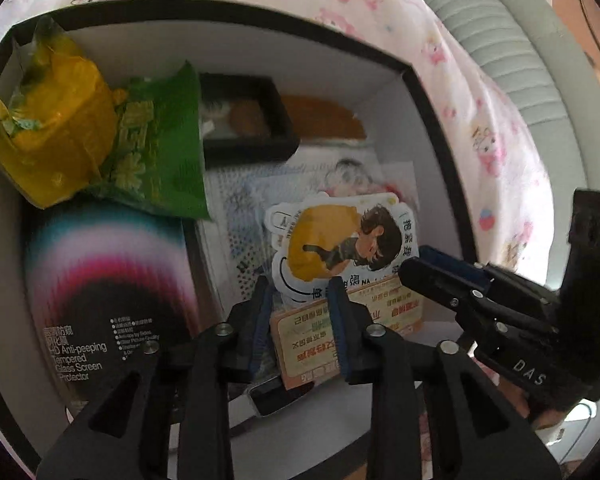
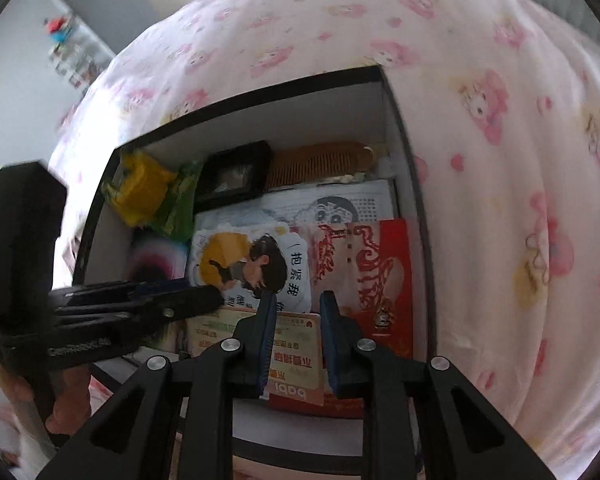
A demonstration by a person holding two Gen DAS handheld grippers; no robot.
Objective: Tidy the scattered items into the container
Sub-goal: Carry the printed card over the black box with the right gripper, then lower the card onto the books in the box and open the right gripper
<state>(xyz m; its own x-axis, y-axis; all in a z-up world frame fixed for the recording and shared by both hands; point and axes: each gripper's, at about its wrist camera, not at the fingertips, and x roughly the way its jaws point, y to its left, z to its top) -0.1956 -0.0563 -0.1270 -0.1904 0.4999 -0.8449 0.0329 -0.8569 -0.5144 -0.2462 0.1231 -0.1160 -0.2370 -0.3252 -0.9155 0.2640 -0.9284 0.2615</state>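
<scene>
A black-rimmed box (image 1: pixel 260 20) with white walls lies on the bed, seen also in the right wrist view (image 2: pixel 260 92). Inside are yellow and green snack packets (image 1: pixel 60 132), a screen protector pack (image 1: pixel 108 280), a small black tray (image 1: pixel 248 120), a wooden comb (image 1: pixel 324 120), a cartoon sticker (image 1: pixel 340 240), a beige printed card (image 1: pixel 340 332) and a red envelope (image 2: pixel 372 280). My left gripper (image 1: pixel 300 286) hangs open just above the card and sticker, gripping nothing. My right gripper (image 2: pixel 299 298) is also open over the card (image 2: pixel 296 352), empty. Each gripper shows from the side in the other's view.
The box rests on a pink cartoon-print bedsheet (image 2: pixel 500 160) that surrounds it. A grey ribbed cushion (image 1: pixel 500 40) lies beyond the bed's far right. A hand (image 2: pixel 68 400) holds the left gripper at the box's near left corner. A shelf (image 2: pixel 72 56) stands in the background.
</scene>
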